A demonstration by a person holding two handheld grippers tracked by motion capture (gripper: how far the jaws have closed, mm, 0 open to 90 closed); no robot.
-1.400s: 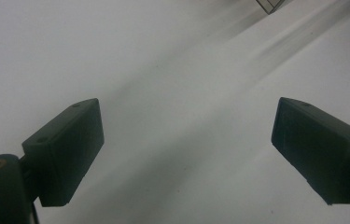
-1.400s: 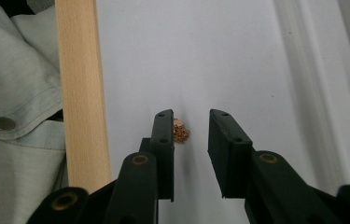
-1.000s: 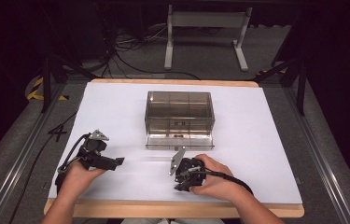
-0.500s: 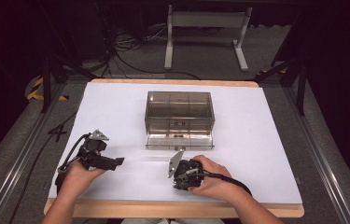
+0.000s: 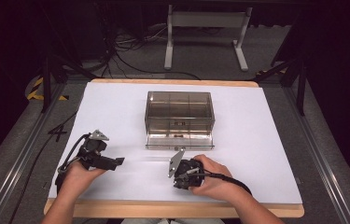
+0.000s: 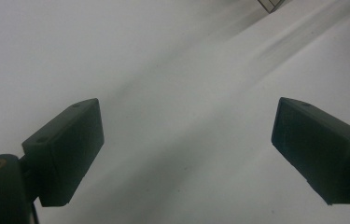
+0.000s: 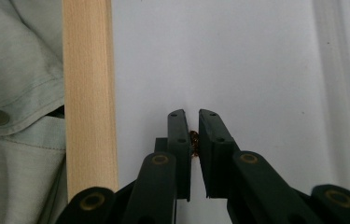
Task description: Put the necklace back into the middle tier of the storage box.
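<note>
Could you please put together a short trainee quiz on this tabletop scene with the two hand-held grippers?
1. True or false: the left gripper stands wide open over the bare white table.
2. What sits between the nearly closed jaws of the right gripper? A) a small brown object B) a pen C) a cloth
3. Which part of the clear drawer box is pulled out toward the person?

Key
1. True.
2. A; too small to identify further.
3. Its bottom drawer.
</note>
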